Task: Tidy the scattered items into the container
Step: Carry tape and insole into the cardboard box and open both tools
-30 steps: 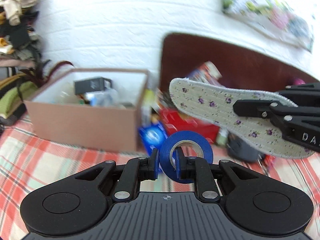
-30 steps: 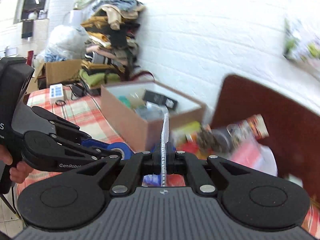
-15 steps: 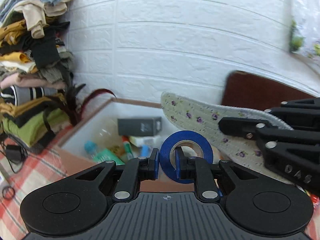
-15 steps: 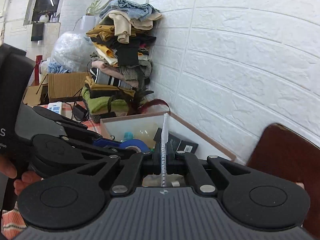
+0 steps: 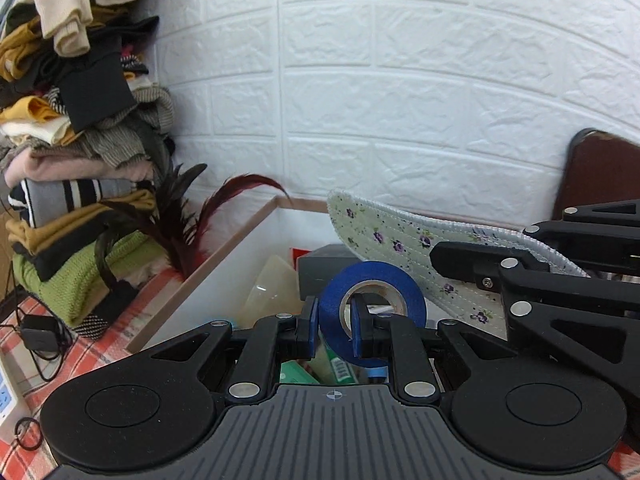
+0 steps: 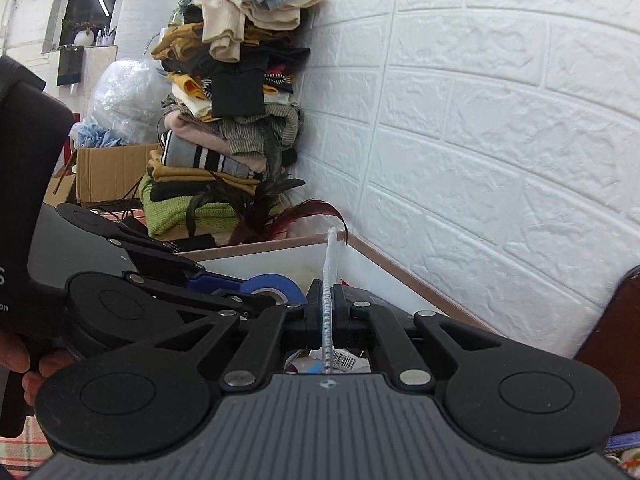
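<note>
My left gripper (image 5: 333, 330) is shut on a roll of blue tape (image 5: 384, 280), gripping its wall, and holds it over the open cardboard box (image 5: 224, 256). My right gripper (image 6: 328, 316) is shut on a floral shoe insole (image 5: 400, 236), seen edge-on in the right wrist view (image 6: 330, 264), and holds it above the box beside the tape. The left gripper and tape also show in the right wrist view (image 6: 272, 286). Inside the box lie a dark box (image 5: 320, 268), a pale cup (image 5: 268, 292) and green packets (image 5: 340, 368).
A tall stack of folded clothes (image 5: 68, 128) stands left of the box, with dark red feathers (image 5: 224, 204) leaning at its base. A white brick wall (image 5: 400, 80) is right behind the box. A brown chair back (image 5: 600, 172) is at the right. The checked cloth (image 5: 80, 356) holds a charger and cable.
Both grippers have moved left and forward from the pile of items to above the box, still holding the tape and the insole. The box interior now lies directly below them.
</note>
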